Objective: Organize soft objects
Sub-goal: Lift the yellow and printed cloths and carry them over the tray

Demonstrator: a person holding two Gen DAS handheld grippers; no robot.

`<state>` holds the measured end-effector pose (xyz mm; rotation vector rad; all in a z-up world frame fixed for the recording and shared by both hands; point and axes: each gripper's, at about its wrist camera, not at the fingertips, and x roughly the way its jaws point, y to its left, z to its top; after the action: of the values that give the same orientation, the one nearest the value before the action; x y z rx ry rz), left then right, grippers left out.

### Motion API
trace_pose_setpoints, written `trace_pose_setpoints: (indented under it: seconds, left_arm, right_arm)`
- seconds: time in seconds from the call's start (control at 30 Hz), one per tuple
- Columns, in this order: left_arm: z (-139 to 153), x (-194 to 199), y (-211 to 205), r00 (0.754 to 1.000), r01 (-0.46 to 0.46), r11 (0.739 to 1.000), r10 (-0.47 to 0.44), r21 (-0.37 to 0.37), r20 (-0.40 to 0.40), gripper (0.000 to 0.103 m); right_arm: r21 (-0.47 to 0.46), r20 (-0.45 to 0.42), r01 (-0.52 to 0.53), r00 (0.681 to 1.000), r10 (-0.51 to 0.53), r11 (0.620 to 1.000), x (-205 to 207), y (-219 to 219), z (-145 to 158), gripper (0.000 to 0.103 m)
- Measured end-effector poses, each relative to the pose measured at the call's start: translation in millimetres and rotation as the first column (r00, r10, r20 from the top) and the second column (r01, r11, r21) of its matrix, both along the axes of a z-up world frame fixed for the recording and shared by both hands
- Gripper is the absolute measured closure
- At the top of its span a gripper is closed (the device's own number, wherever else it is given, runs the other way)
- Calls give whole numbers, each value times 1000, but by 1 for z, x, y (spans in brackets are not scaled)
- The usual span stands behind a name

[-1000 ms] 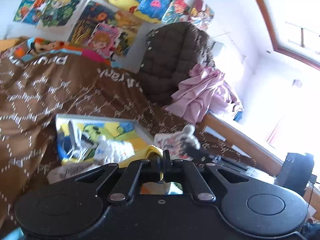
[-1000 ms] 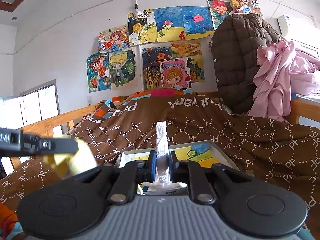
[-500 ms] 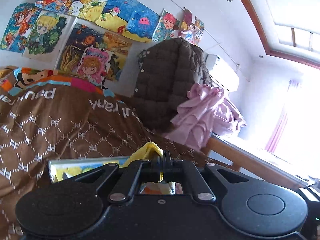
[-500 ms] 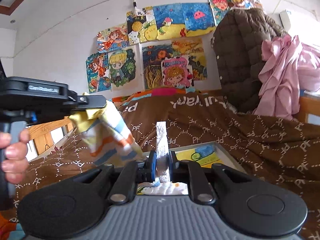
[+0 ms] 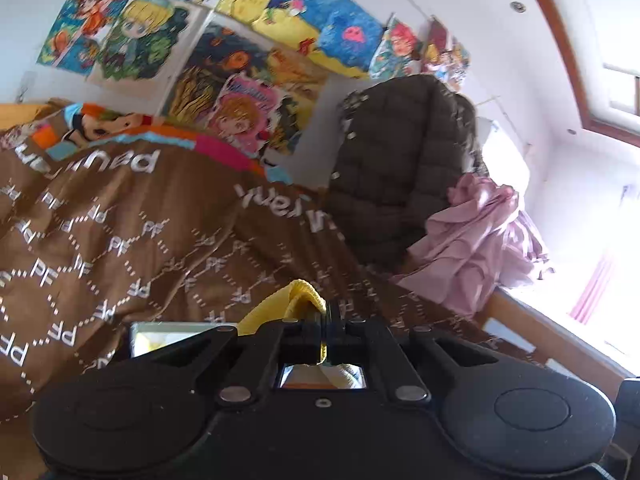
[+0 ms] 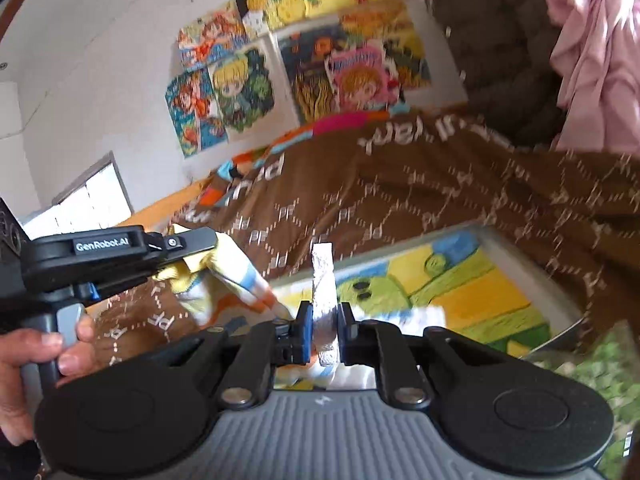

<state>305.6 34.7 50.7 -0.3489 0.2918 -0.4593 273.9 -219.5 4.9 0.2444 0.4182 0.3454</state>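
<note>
A yellow sock (image 5: 298, 294) is pinched in the left gripper (image 5: 325, 322), centre frame. A white sock (image 6: 323, 304) is clamped by the right gripper (image 6: 324, 330), lower centre, above the tray (image 6: 560, 296) on the brown quilt (image 6: 460, 184).

Poster-covered wall (image 5: 248, 52), bright window (image 5: 608, 276)

The left claw's (image 5: 326, 330) body hides most of the yellow cloth (image 5: 294, 300) and framed picture (image 5: 168, 336); the white cloth's (image 6: 324, 300) lower end disappears behind the right claw (image 6: 324, 330); the bedspread (image 6: 460, 184) lettering is motion-blurred.
</note>
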Motion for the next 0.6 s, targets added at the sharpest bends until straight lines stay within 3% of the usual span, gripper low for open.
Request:
trace_pose_setpoints:
  seconds: [0.23, 0.6]
  left_arm:
    - [-34, 22, 10, 995, -22, 1000, 22, 7, -96, 102]
    - [-68, 43, 5, 958, -18, 993, 51, 120, -282, 102]
  right_arm:
    - [-19, -80, 18, 997, -20, 1000, 16, 2, -14, 89]
    - [-17, -165, 131, 977, -132, 991, 34, -15, -27, 88]
